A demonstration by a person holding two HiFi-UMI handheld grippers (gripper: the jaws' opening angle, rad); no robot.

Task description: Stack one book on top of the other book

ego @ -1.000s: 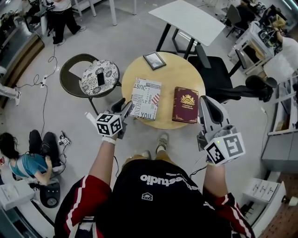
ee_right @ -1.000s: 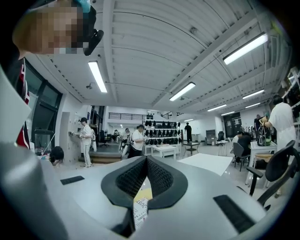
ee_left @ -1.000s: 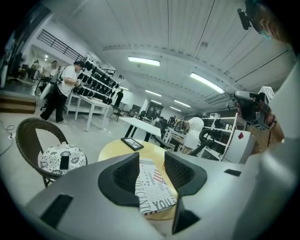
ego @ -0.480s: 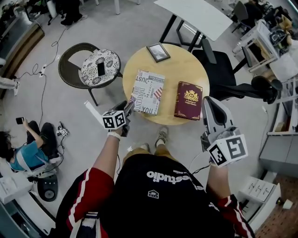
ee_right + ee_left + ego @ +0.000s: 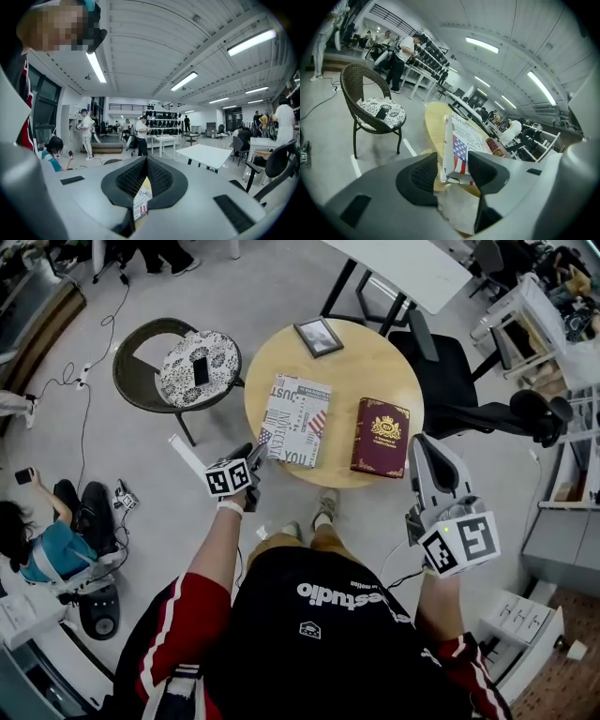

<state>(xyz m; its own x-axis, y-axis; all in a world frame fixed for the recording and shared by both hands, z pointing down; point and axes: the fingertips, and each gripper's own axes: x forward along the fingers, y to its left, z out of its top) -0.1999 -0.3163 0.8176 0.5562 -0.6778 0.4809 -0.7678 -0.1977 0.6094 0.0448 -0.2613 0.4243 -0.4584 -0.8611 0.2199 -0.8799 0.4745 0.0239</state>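
— Now, what do we record for the two tongs?

— We record the left gripper [image 5: 251,460] as released. Its jaws have just been opening and stand apart. The near left corner of the printed book [image 5: 296,420] shows in the gap, and the pads do not press on it. We record the right gripper [image 5: 419,444] as clenched on nothing, held off the table's near right rim, near the red book [image 5: 381,436].

— Where are the task's things?

— Both books lie flat and apart on the round table [image 5: 349,367], the printed one on the left and the red one on the right. Neither is stacked yet.

— What do we guard against?

— Three faults, in our judgement:
1. If we close on the corner only, the jaws may take the cover alone, and the book may fan open, droop or slip.
2. A low approach may push the printed book toward the far side instead of gripping it.
3. The red book lies close to the near rim, so a careless placement may shove it off the table.

— And the count?

— We count two books, two grippers, one table and one picture frame [image 5: 315,337] at the far rim. There is also one wicker chair [image 5: 136,381] on the left, carrying one phone [image 5: 201,371].
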